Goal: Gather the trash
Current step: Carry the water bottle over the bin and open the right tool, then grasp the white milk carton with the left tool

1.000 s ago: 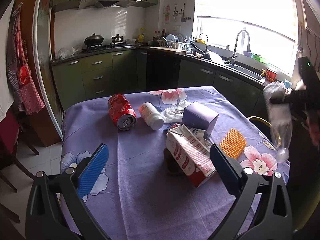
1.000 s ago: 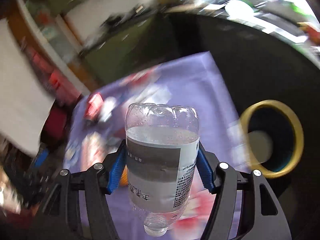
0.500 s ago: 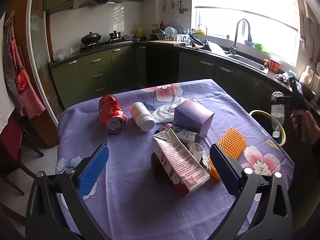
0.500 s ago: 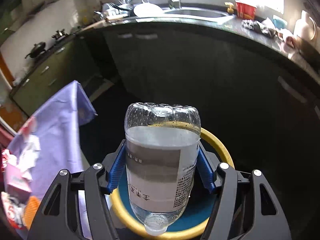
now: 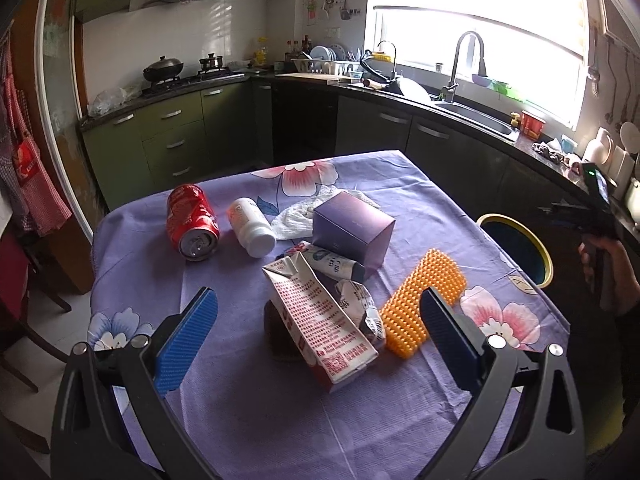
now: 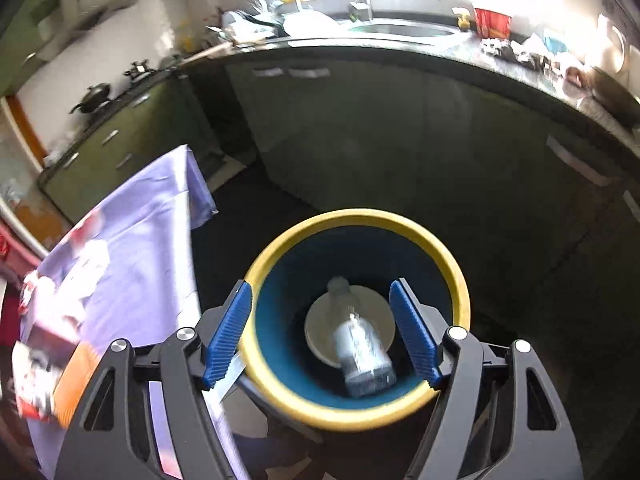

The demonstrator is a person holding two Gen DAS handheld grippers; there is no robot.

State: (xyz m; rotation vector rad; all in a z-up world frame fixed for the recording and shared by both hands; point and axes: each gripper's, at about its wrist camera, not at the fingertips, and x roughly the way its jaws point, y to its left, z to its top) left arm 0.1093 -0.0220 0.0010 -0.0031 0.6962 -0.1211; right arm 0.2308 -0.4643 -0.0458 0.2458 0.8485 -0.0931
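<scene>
With the bottle (image 6: 360, 356) lying in the bin (image 6: 460, 292) between the right gripper's (image 6: 322, 334) wide, empty fingers, the left gripper (image 5: 320, 336), equally wide, should next close on the carton (image 5: 320, 328) between its fingers.

Motion blur is smearing the bottle (image 6: 360, 350) inside the bin (image 6: 460, 292) (label unreadable); the carton (image 5: 320, 320) is hiding a dark item; frame edge is cropping the bench (image 6: 132, 248).

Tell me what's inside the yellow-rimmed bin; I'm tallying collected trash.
Inside the yellow-rimmed blue bin, seen between the open right tool, a clear plastic bottle lies over a pale round disc at the bottom. Whatever is beneath the bottle is covered.
</scene>
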